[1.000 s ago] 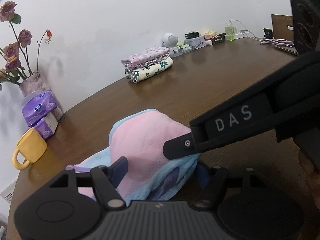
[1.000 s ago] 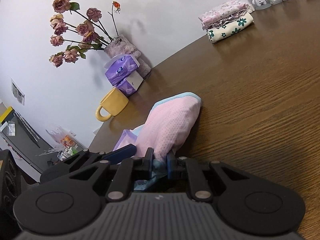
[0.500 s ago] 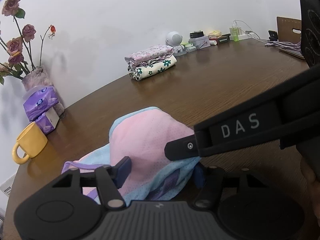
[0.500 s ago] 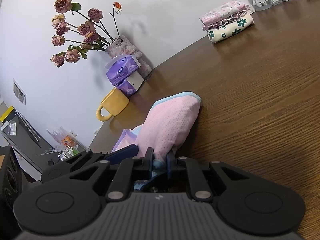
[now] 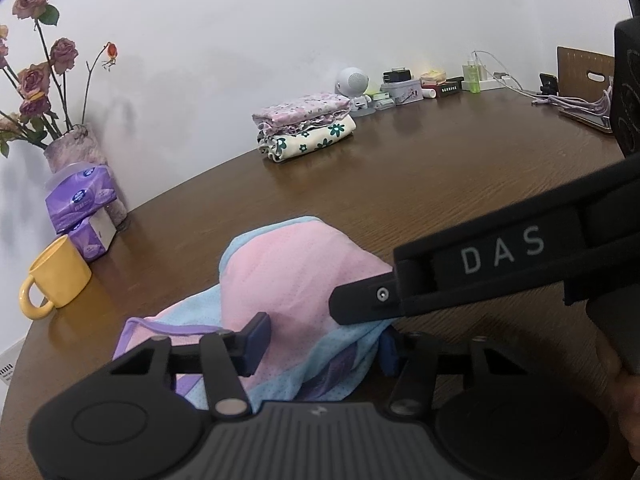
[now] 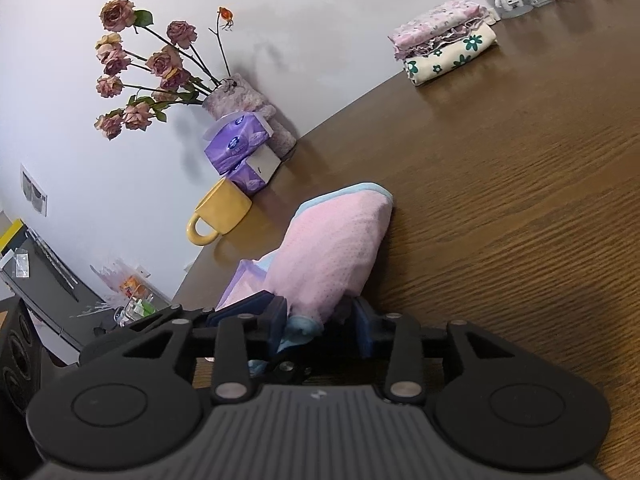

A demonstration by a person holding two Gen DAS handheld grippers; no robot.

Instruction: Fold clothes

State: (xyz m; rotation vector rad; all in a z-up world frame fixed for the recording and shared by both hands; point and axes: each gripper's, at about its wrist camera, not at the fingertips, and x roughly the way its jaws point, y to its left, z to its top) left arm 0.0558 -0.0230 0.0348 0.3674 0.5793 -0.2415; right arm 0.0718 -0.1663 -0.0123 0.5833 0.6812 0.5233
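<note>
Loosening is what catches the eye: the right claw [image 6: 320, 320], which half a second ago was pinched tight on the blue hem of the garment [image 5: 296, 264], now has its jaws standing visibly apart. The hem sits slack between them, with a dark gap on one side. The left claw [image 5: 324, 340] is wide too, as it was a second ago, with one finger to each side of the bundle and neither pressing in. The bundle has not shifted.

The garment is pink with blue trim and a purple strap. It lies doubled over in a soft hump on the bench [image 5: 460, 184], right at the tips of both claws and running away from them. I would judge that a fold has just been let go. Whether this lump counts as finished I cannot say, because it is looser than the stack [image 5: 304, 128] of folded clothes well beyond the claws, near the wall.

As for writing, the side of the right claw carries a label [image 5: 502, 250] reading "DAS" in pale capitals. The purple tissue packs [image 5: 80, 200] off to the left show a round blue logo that is too small to read.
</note>
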